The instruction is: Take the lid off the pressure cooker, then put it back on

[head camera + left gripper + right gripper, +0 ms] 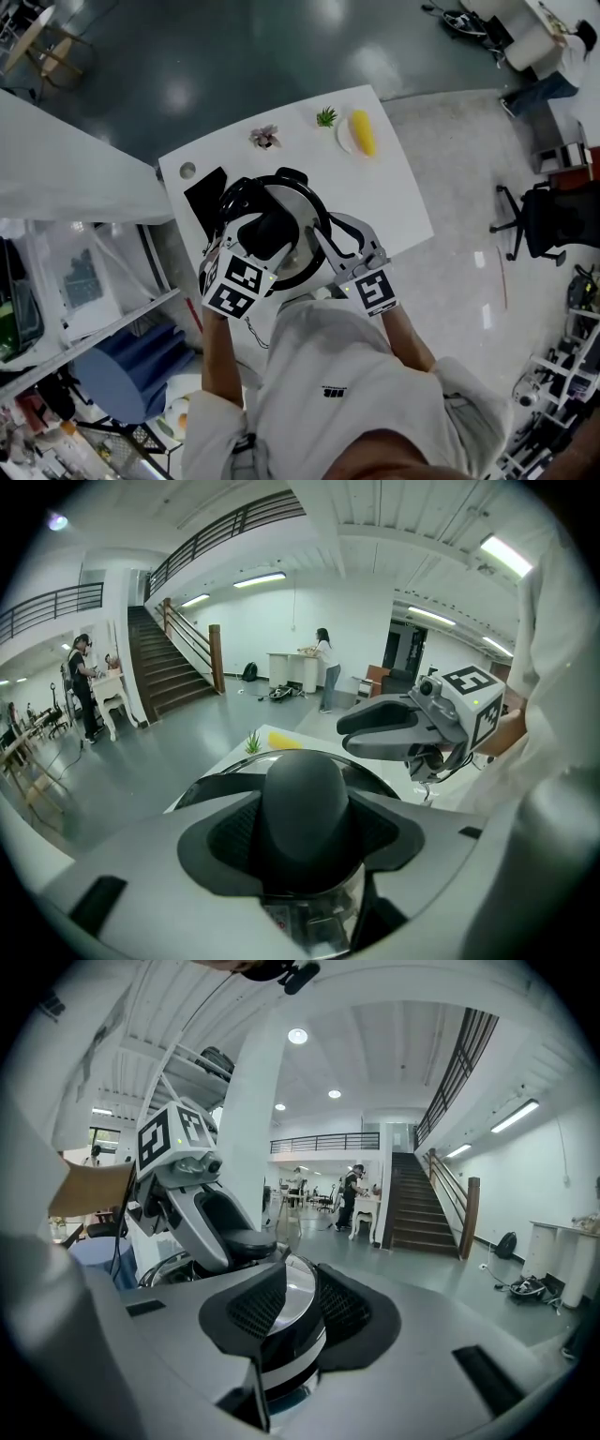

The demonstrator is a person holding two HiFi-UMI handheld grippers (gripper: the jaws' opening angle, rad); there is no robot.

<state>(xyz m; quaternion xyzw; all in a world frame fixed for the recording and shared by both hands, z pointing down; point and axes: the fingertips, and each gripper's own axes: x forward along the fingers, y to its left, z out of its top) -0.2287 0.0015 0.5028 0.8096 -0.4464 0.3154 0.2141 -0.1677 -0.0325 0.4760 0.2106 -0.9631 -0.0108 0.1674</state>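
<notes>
The pressure cooker (302, 211) stands on the white table (398, 202), and its shiny lid (298, 1283) has a black knob (305, 803). In the left gripper view my left gripper (305, 832) is shut on that knob, with a dark pad on each side of it. From above, the left gripper (265, 234) sits over the lid's middle. My right gripper (295, 1312) is at the cooker's near right side, shut on the cooker's black side handle (286, 1335) just under the lid's rim. In the head view the right gripper (339, 242) reaches in from the right. Each gripper view shows the other gripper across the lid.
At the table's far edge lie a yellow thing on a small white plate (362, 132), a little green plant (326, 116) and a pinkish plant (265, 137). A flat black object (204, 195) lies left of the cooker. An office chair (548, 217) stands on the floor at right.
</notes>
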